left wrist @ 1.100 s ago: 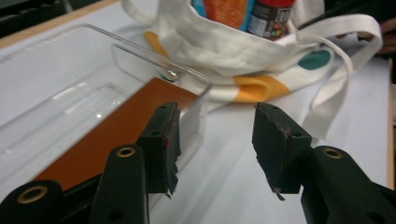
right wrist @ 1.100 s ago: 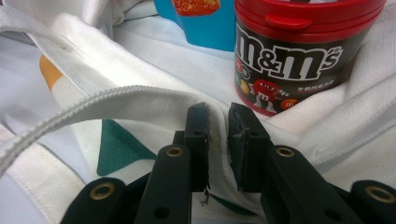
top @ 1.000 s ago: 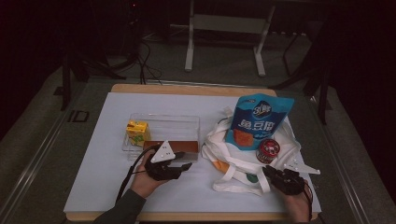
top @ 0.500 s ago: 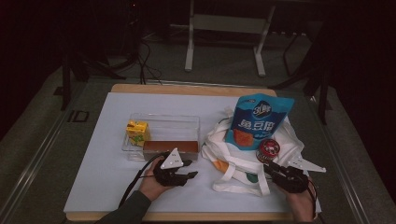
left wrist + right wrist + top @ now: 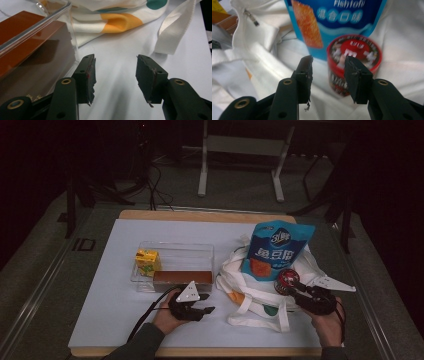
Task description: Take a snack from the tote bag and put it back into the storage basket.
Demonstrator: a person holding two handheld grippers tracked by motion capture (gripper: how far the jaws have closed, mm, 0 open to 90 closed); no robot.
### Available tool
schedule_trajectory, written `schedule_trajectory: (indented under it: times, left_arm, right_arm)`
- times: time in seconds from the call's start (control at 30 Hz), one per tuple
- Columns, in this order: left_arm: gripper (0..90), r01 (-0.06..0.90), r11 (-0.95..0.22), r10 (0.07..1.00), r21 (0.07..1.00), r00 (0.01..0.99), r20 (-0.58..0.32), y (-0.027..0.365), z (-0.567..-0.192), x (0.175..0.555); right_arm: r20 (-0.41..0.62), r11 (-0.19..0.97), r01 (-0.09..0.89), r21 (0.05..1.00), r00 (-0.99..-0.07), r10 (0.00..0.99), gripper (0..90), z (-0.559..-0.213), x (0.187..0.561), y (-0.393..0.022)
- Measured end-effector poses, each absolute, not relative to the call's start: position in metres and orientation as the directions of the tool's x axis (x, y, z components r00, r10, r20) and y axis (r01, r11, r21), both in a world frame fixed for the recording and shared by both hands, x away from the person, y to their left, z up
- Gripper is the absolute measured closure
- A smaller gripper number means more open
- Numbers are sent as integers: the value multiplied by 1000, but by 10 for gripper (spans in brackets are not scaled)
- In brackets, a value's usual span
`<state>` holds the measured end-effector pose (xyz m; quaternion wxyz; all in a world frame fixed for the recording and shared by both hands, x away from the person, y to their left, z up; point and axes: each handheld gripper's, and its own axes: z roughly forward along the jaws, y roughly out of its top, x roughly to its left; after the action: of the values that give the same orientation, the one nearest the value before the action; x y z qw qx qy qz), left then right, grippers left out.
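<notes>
Behind the right gripper [image 5: 328, 65], its own view reads "Fish tofu" on the blue pouch [image 5: 332, 20].

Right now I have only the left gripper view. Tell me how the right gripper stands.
Observer: The right gripper hangs over the white bag. Its jaws have just been opening, and its pads press on nothing.
Operator: Name what lies ahead of it.
Observer: A red round tub lies on the bag just beyond its jaws, at the foot of a blue snack pouch.
Operator: Say what is in the clear box past the brown pack.
Observer: A yellow carton stands at the left end of the clear box, beside the brown pack.
</notes>
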<state>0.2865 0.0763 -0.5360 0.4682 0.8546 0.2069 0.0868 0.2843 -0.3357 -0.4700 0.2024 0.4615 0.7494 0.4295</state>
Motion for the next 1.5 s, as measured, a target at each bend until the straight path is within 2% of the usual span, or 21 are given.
schedule_trajectory:
  times: [0.2, 0.5, 0.83, 1.0, 1.5]
  left_arm:
    - [501, 264, -487, 435, 833, 900, -31, 75, -537, 285]
    - [501, 264, -488, 433, 832, 901, -32, 74, -538, 285]
    - [499, 263, -497, 427, 827, 904, -30, 73, -538, 285]
    - [498, 260, -500, 425, 826, 905, -28, 73, -538, 285]
    - [495, 254, -514, 418, 819, 908, -19, 71, -538, 285]
  right_arm:
    - [88, 209, 520, 828, -488, 868, 572, -456, 301, -340]
    - [110, 169, 549, 819, -439, 892, 492, -447, 322, -353]
    - [125, 150, 555, 818, -426, 896, 410, -441, 343, -358]
    - [136, 141, 547, 825, -435, 890, 380, -436, 353, -358]
    - [191, 107, 504, 857, -503, 843, 369, -421, 372, -354]
